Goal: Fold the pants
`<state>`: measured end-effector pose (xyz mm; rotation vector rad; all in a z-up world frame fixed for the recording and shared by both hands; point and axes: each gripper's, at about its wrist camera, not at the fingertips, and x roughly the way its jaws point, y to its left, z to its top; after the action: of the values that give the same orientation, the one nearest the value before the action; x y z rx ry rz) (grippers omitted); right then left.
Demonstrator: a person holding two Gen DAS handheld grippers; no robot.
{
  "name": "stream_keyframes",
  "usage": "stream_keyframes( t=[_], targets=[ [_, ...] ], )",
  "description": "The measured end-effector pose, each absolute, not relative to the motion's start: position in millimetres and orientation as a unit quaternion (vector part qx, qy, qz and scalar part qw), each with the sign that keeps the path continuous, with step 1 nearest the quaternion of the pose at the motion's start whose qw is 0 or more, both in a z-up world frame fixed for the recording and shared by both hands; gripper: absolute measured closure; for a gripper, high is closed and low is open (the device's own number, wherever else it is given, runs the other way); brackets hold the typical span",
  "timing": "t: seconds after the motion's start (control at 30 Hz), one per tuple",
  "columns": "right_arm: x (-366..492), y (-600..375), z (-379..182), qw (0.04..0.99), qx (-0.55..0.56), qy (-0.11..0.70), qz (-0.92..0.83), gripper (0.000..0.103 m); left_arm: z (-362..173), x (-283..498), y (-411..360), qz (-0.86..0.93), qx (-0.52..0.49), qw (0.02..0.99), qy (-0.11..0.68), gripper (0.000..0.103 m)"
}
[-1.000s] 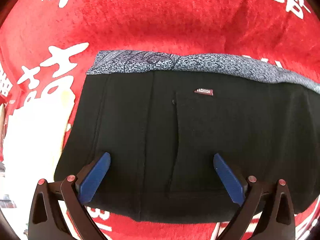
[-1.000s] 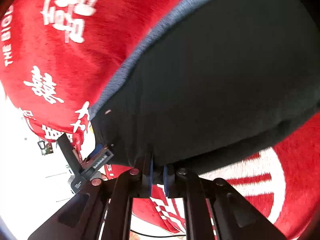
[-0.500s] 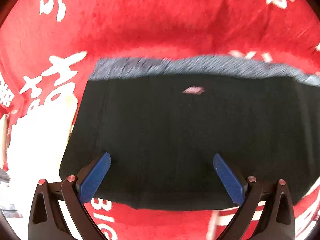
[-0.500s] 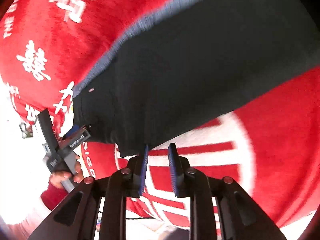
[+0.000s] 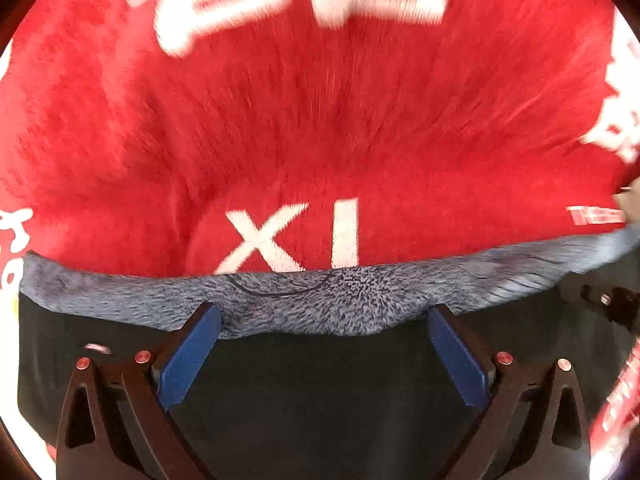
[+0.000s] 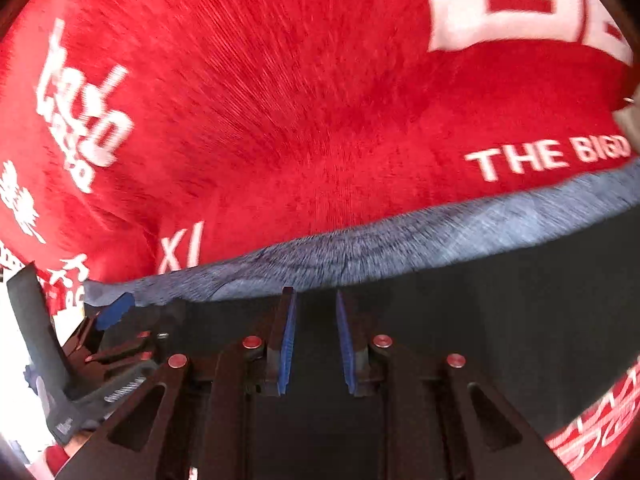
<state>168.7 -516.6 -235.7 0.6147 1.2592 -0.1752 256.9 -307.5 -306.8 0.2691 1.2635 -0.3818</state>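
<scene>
The black pants (image 5: 320, 392) with a grey fleecy lining edge (image 5: 320, 300) lie folded on a red blanket. My left gripper (image 5: 324, 320) is wide open, low over the pants, its blue pads (image 5: 188, 352) reaching the grey edge. In the right wrist view the pants (image 6: 500, 320) fill the lower frame, the grey edge (image 6: 400, 248) running across. My right gripper (image 6: 312, 300) stands a narrow gap open over the black cloth near that edge, holding nothing. The left gripper (image 6: 116, 312) shows at the far left there.
The red plush blanket (image 5: 320, 120) with white letters and characters covers the surface beyond the pants; it also fills the right wrist view (image 6: 280, 100). A bright white area (image 6: 16, 340) lies past the blanket's left edge.
The right gripper let go of the pants' hem and opened slightly. Both grippers moved forward across the pants to the grey lining edge. The left stayed wide open.
</scene>
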Motion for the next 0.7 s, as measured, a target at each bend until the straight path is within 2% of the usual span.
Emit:
stream_keyframes(
  t=[0.03,0.07,0.17,0.3,0.37,0.43,0.53,0.63,0.7],
  targets=[
    [175,-517,-245,0.759,0.276,0.584,-0.077,0.08,-312,259,-306,-0.173,0.114,0.782,0.587,0.0],
    [178,-520,-250,0.762,0.268,0.584,-0.08,0.087,-314,262,-301,-0.167,0.087,0.789,0.584,0.0],
    [183,-534,-253,0.778,0.25,0.566,-0.107,0.097,-316,267,-299,-0.164,0.085,0.79,0.585,0.0],
    [178,-569,-254,0.771,0.283,0.553,-0.138,0.098,-314,275,-296,-0.16,0.084,0.783,0.595,0.0],
    [167,-580,-243,0.77,0.277,0.552,-0.16,0.092,-308,280,-294,-0.147,0.082,0.782,0.6,0.0],
    [150,-592,-229,0.775,0.278,0.541,-0.171,0.092,-299,279,-294,-0.144,0.083,0.786,0.596,0.0],
    [118,-606,-212,0.783,0.249,0.529,-0.211,0.088,-286,273,-297,-0.148,0.103,0.794,0.58,0.0],
    [91,-635,-219,0.767,0.225,0.548,-0.248,0.087,-300,269,-297,-0.118,0.132,0.79,0.587,0.0],
    [73,-658,-232,0.755,0.232,0.555,-0.261,0.088,-313,272,-281,-0.117,0.073,0.785,0.605,0.0]
  ],
)
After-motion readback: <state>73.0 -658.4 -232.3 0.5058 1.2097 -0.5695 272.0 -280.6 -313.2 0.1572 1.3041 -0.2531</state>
